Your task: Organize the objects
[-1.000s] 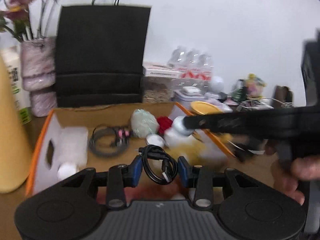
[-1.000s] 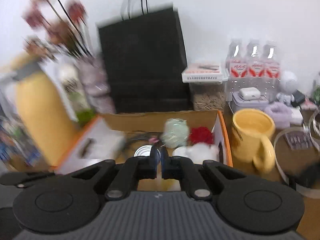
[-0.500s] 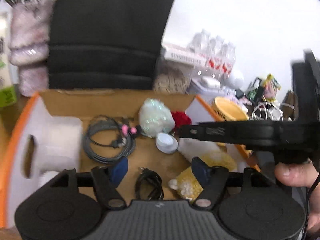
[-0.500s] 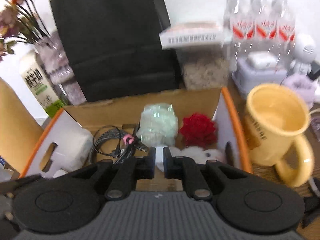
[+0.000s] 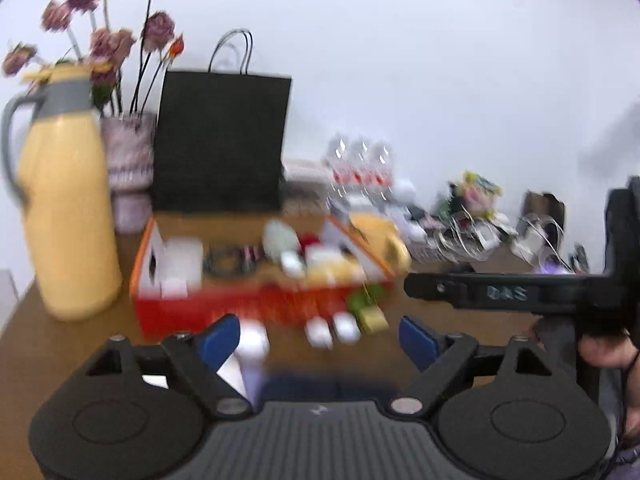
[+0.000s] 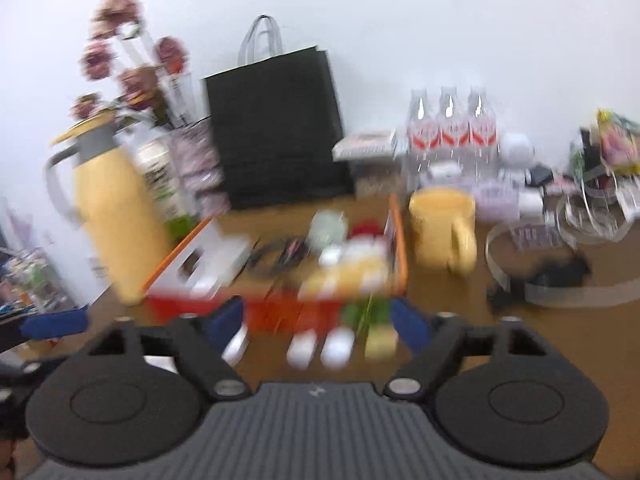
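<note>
The left gripper (image 5: 320,334) is spread wide with nothing between its blue pads, and the right gripper (image 6: 318,320) is likewise wide apart and empty; both hang above the near edge of the table (image 5: 36,344), pulled back from the box (image 5: 256,300). Just ahead of them, between the grippers and the box's red front wall, lie the loose pieces: two small white cases (image 6: 322,346) side by side, a yellow-green block (image 6: 380,340) to their right, and another white item (image 5: 252,342) to the left. The box already holds a coiled cable (image 5: 230,260), a pale bundle (image 5: 280,236) and other small things, blurred here. Past it stand a yellow jug (image 5: 66,216) at the left edge, a black bag (image 5: 220,140) and a yellow mug (image 6: 442,230). The next pick probably wants one gripper lowered squarely over a single white case, closing across its narrow side, so its neighbour is not nudged.
</note>
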`<state>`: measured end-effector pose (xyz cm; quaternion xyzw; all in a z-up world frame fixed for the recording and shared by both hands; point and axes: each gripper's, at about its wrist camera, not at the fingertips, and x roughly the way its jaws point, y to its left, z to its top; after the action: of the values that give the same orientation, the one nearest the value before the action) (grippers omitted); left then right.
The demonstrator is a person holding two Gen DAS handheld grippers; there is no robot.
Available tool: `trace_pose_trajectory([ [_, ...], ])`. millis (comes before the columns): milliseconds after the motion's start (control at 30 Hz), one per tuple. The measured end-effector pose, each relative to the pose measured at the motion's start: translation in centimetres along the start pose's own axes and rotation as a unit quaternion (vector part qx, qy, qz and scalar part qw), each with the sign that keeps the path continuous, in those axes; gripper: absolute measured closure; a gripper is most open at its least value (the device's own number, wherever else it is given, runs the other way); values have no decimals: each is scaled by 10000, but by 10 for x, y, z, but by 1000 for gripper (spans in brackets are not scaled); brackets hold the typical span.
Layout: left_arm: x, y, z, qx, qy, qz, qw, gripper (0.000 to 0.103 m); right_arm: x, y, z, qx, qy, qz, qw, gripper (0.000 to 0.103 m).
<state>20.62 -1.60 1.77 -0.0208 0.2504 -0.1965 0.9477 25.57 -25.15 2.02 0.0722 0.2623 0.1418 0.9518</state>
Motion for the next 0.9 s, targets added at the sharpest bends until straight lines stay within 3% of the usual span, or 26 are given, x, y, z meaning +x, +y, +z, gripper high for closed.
trace_pose_trajectory([
  [100, -35, -13, -55, -131, 347, 435, 9984, 17, -49, 8, -69, 42, 148, 142, 9998, 15],
  [200, -60, -23, -102, -103, 867, 445, 9952, 17, -87, 20, -123, -356, 681, 148, 9969, 14],
  [267, -73, -24, -113, -26, 1007, 528, 9935, 17, -106, 23, -142, -579, 1078, 124, 9924, 5],
  [367, -85, -15, -109, -44, 823, 736, 9939, 17, -129, 20, -140, -639, 1238, 214, 9900, 4],
  [500, -80, -6, -93, 40, 584, 957, 9937, 17, -137, 18, -119, -824, 736, -139, 9938, 3],
  [633, -67, 3, -84, -2, 325, 877, 9956, 19, -116, 16, -107, -856, 449, -293, 9949, 6],
  [700, -51, 9, -72, 106, 177, 945, 9953, 29, -96, 13, -101, -819, 421, -220, 9955, 11],
  [767, -31, 15, -56, 263, 75, 996, 9947, 40, -73, 14, -92, -859, 414, -186, 9953, 27],
  [900, 35, 40, -16, 337, -278, 921, 9948, 62, -15, 13, -66, -952, 222, -300, 9948, 42],
])
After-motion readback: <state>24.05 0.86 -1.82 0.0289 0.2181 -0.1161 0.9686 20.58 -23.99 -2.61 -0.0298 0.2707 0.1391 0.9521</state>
